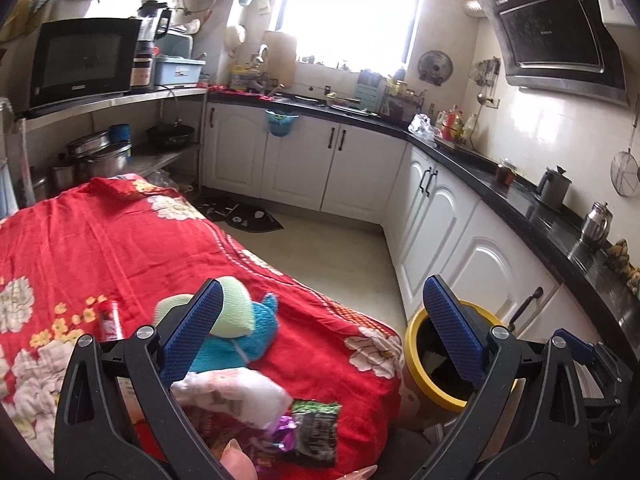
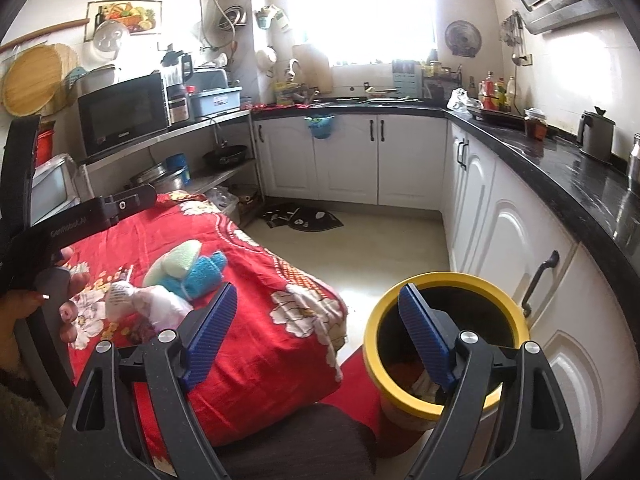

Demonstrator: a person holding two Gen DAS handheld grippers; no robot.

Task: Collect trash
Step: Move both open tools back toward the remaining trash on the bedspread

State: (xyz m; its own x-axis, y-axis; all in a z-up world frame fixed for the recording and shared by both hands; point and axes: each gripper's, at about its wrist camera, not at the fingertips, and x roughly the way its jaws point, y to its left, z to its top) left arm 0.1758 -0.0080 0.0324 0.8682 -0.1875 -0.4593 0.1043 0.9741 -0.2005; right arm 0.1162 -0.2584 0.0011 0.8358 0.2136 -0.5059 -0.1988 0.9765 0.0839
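1. the left hand-held gripper [image 1: 320, 328] has its blue pads spread wide with nothing between them, above the near edge of the red flowered cloth [image 1: 120, 240] covering the worktop.
2. the right hand-held gripper [image 2: 318, 336] is also spread wide and empty; one pad sits in front of the yellow-rimmed bin [image 2: 376, 336].
3. the bin stands on the floor just beside the cloth's corner, near the white cabinets [image 2: 500, 240].
4. trash on the cloth: a dark green-topped wrapper [image 1: 316, 428] and a purple foil scrap [image 1: 286, 434] at the near edge, a crumpled white wrapper [image 1: 240, 396] beside them.
5. a green and blue sponge cloth [image 1: 240, 320] lies further back; a red can [image 1: 111, 320] lies left of it.
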